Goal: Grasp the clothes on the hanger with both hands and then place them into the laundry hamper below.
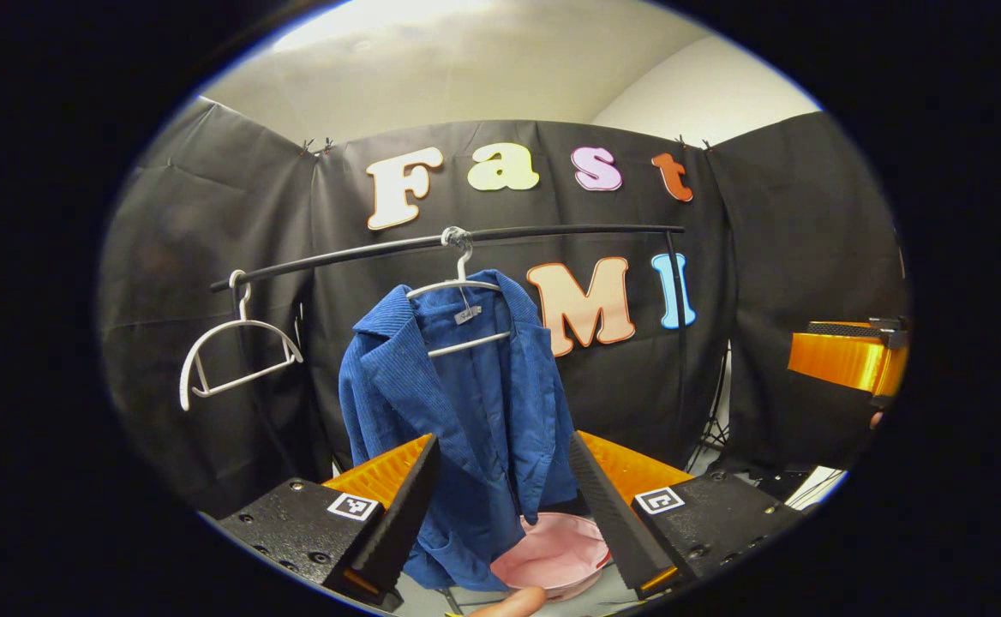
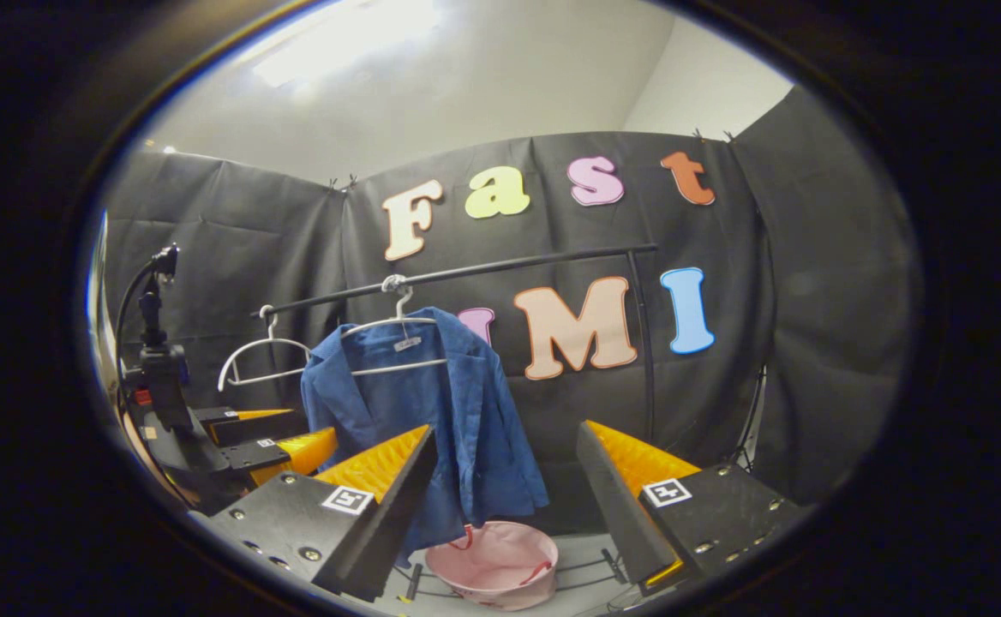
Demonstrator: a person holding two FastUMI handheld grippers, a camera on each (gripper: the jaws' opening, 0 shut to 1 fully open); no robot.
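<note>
Both tongs, left tongs (image 1: 505,488) and right tongs (image 2: 505,488), stand apart and empty, aimed at the blue jacket (image 1: 458,403) for a two-sided grasp; it hangs on its hanger (image 1: 462,317), directly above the pink hamper (image 2: 492,561).

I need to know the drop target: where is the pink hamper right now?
The pink hamper sits low on the floor, just below the blue jacket hanging from the rail; in the right gripper view it shows between that gripper's fingers.

Both cams face rack (image 1: 466,240), left nearer; share jacket (image 2: 419,411)
</note>
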